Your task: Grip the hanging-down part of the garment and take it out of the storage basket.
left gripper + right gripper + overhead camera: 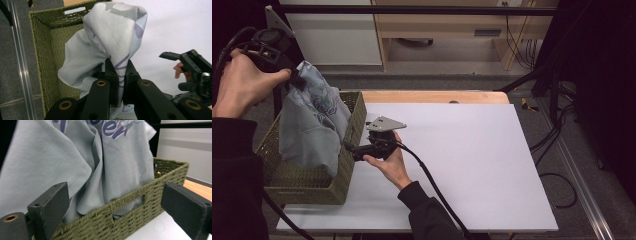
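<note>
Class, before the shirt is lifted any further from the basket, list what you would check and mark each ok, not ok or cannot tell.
1. Left gripper shut on T-shirt: ok.
2. Shirt clear of the basket: not ok, its lower part hangs inside.
3. Right gripper open, jaws apart before the basket wall: ok.
4. Basket steadied: not ok, nothing holds it.
5. White table surface free for laying the shirt: ok.
6. Other items under the shirt: cannot tell.
</note>
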